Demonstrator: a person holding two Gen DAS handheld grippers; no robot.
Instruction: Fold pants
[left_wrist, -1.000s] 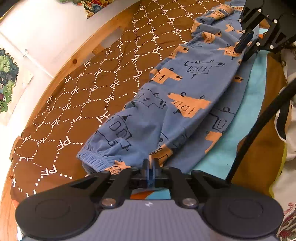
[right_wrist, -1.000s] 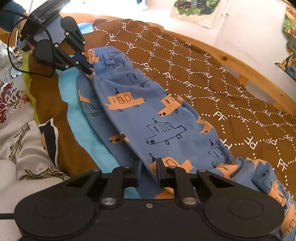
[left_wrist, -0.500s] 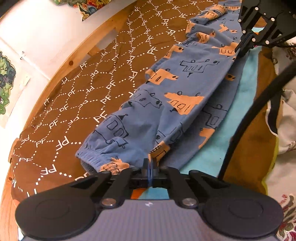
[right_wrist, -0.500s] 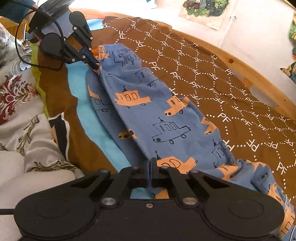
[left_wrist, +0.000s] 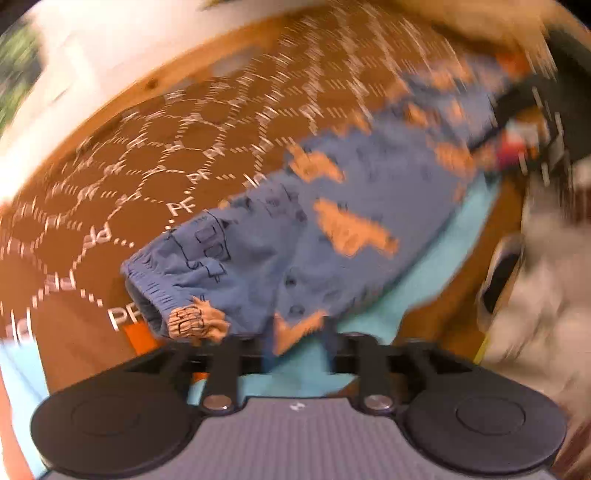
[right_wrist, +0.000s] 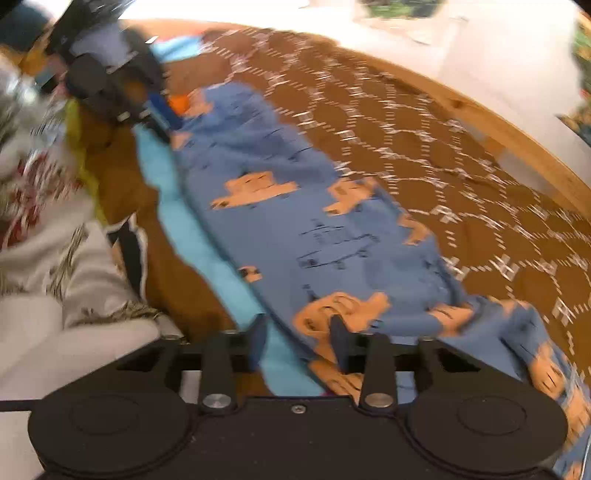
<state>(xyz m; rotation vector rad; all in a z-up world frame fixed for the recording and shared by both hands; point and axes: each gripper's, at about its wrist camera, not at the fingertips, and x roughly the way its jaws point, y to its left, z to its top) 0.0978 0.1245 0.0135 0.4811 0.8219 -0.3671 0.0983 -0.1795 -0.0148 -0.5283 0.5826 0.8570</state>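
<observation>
Blue pants (left_wrist: 332, 221) with orange prints lie folded lengthwise on the brown patterned bed cover (left_wrist: 147, 177); they also show in the right wrist view (right_wrist: 314, 229). My left gripper (left_wrist: 297, 338) is open at the cuff end, its jaws spread over the pants' edge. My right gripper (right_wrist: 299, 341) is open at the waist end, its jaws apart with the pants' edge between them. Each gripper shows blurred in the other's view: the right one (left_wrist: 532, 122), the left one (right_wrist: 110, 85).
A turquoise strip (right_wrist: 192, 236) of the cover runs along the pants. A grey and white patterned blanket (right_wrist: 55, 280) is bunched beside it. A wooden bed frame (right_wrist: 498, 125) and white wall border the far side.
Both grippers have opened and let go of the pants. Both views are now blurred by motion, and the pants lie on the bed.
</observation>
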